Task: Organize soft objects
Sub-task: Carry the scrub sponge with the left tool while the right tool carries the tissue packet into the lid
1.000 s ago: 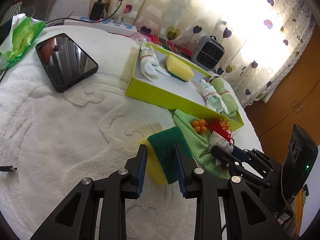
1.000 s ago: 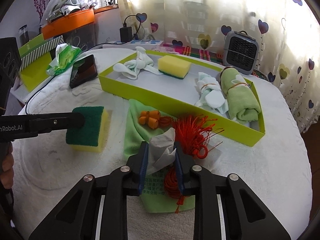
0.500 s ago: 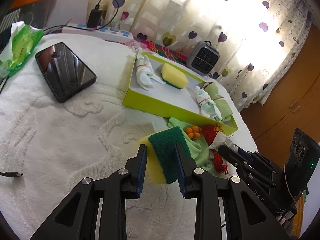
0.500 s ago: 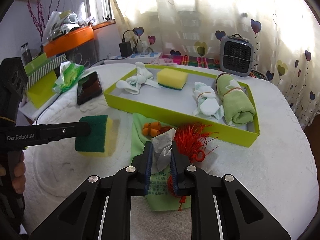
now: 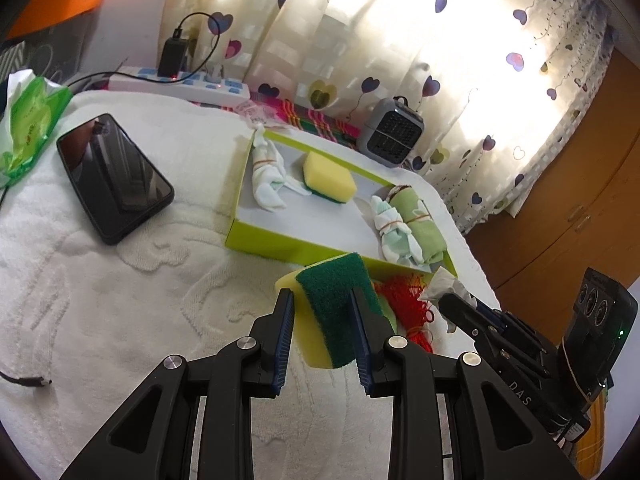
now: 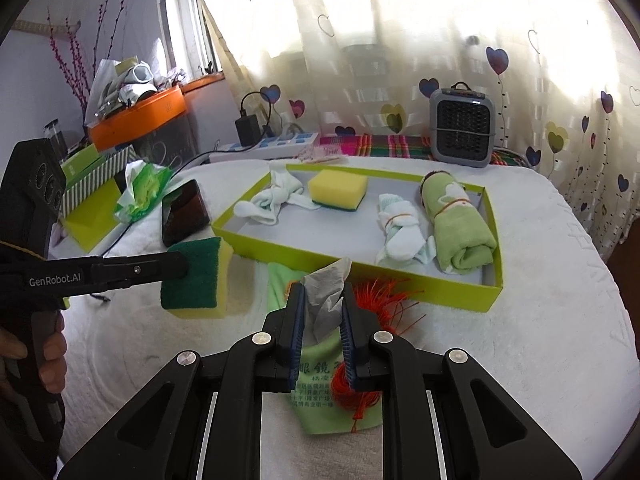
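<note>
Both tongs are loaded and raised over the towel-covered table [image 6: 540, 320]. The left tongs [image 5: 322, 308] are closed partway on a sponge [image 5: 334, 308], yellow with a green scouring face, gripped across its thickness; in the right wrist view the same sponge [image 6: 196, 276] hangs clear of the towel, just short of the near wall of the green tray [image 6: 360, 270]. The right tongs [image 6: 323, 316] are pinched nearly together on a crumpled grey-white cloth [image 6: 326, 292], which stands up between the pads above a flat green cloth [image 6: 332, 380] and a bundle of red string [image 6: 380, 300] lying on the table in front of the tray. The tray already holds a tied white cloth [image 6: 272, 200], a second sponge [image 6: 338, 190], another tied white cloth [image 6: 400, 232] and a rolled green towel [image 6: 460, 228]. In the inspector's judgement the step in hand is the carry: two items picked up, neither yet placed. The next move calls for taking each load over the near wall and setting it down on a bare patch of tray floor, most plausibly the open stretch in the middle, then opening the tongs only once the item rests. The grey-white cloth is limp and may snag the red string as it lifts. A phone [image 5: 114, 178] lies well to the left, outside the work.
</note>
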Demonstrator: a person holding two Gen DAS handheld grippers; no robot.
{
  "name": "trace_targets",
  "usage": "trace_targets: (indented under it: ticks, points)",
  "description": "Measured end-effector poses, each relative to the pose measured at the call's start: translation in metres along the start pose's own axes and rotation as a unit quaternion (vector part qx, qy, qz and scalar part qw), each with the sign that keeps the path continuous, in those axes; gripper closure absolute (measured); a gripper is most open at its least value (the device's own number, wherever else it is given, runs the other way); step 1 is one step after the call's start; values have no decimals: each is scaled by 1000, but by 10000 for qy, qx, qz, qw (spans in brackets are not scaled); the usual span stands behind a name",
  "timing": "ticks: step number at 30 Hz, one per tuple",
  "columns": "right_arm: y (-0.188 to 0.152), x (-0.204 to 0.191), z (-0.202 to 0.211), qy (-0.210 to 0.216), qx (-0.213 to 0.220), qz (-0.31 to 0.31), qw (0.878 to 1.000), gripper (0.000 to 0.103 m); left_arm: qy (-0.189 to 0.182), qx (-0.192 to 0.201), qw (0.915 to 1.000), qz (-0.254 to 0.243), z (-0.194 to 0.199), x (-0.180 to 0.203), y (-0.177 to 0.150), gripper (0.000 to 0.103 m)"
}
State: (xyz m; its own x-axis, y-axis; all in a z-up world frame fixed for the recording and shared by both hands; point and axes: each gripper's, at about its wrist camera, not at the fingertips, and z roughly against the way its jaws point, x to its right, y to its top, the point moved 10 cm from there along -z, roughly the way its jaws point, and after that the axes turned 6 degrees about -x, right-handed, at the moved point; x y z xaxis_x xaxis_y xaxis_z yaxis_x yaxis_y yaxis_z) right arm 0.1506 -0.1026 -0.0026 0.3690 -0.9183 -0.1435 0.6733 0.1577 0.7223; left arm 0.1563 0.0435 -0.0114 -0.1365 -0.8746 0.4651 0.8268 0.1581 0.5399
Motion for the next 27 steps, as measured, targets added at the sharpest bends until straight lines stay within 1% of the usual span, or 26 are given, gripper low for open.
trace_targets:
  ticks: [10,13,16,19,27]
  points:
    - [20,17,2,-117,174,-172,9996,85,-4,52,10000,-54,-4,4,24,77]
    - [25,25,-2,-120,155,-268,9994,85,-33,-21,10000,-92,-11,7,29,77]
    - [30,31,-6,-209,153,-266,9993,85,-17,-45,9998,-168,-16,11,37,77]
    - [35,37,-10,-241,144,-291,9992,85,67,-67,9996,-261,-23,13,46,77]
    - [49,50,-26,-289,93,-351,9989,85,91,-117,9994,-297,-42,14,65,77]
